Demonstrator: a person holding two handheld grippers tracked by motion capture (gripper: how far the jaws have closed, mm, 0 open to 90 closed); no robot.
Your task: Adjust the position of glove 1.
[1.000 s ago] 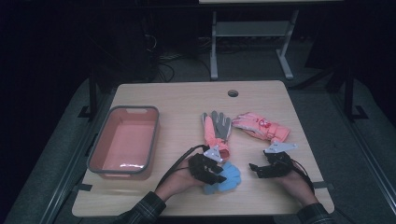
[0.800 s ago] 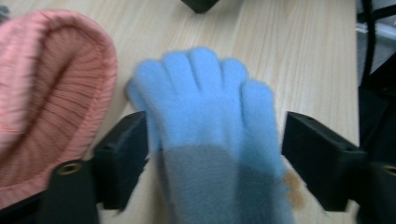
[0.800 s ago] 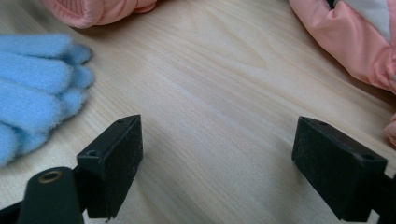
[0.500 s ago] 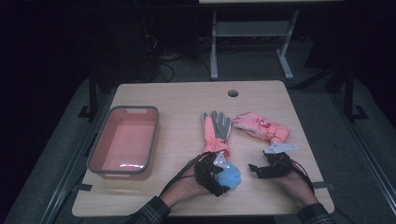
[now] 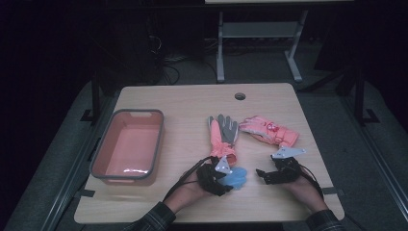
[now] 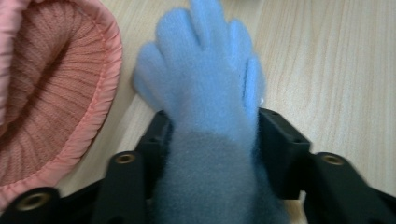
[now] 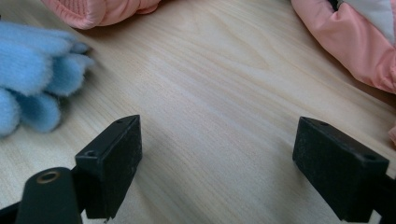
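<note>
Now pinched at its cuff between left gripper [image 5: 226, 177] fingers [image 6: 140, 154] and dragged nearer on the desk [image 5: 192, 103]: blue fleece glove [image 6: 205, 84]; right gripper [image 7: 217, 163] idle, fingers spread; likely bound for the bin [image 5: 101, 156].

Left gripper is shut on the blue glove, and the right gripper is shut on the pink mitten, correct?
Not quite. The left gripper is shut on the blue glove, but the right gripper holds nothing: the right gripper view shows its jaws wide apart over bare table, with the pink mitten lying off to one side.
</note>
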